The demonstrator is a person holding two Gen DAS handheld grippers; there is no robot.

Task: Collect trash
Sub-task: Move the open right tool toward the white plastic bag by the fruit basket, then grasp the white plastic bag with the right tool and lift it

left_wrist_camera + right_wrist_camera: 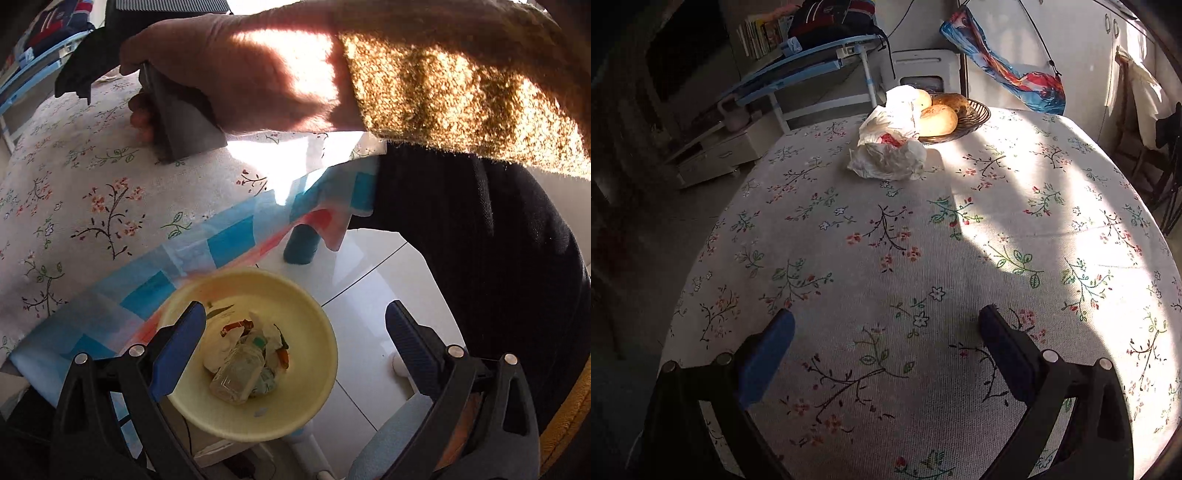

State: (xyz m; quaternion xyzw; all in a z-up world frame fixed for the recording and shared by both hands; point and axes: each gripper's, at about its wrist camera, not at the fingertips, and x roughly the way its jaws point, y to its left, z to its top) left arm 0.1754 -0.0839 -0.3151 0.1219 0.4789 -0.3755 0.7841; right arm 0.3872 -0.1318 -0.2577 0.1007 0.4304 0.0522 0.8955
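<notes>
In the left wrist view a pale yellow bin (314, 391) stands on the floor beside the table, holding crumpled wrappers and a clear plastic piece (242, 373). My left gripper (295, 328) hangs open above the bin with nothing between its fingers. A person's hand (236, 70) holds the other gripper's grey handle (181, 114) over the floral tablecloth (92, 177). In the right wrist view my right gripper (886, 332) is open and empty above the tablecloth (871, 258). A crumpled white plastic bag (890, 147) lies at the table's far side, against a wicker basket (975, 118).
The basket holds bread rolls (938, 120). A blue table leg (301, 243) stands on the white floor tiles (373, 306) near the bin. A mustard sleeve (461, 81) and dark clothing (480, 251) fill the right. A blue shelf (812, 59) and drawers (713, 155) stand beyond the table.
</notes>
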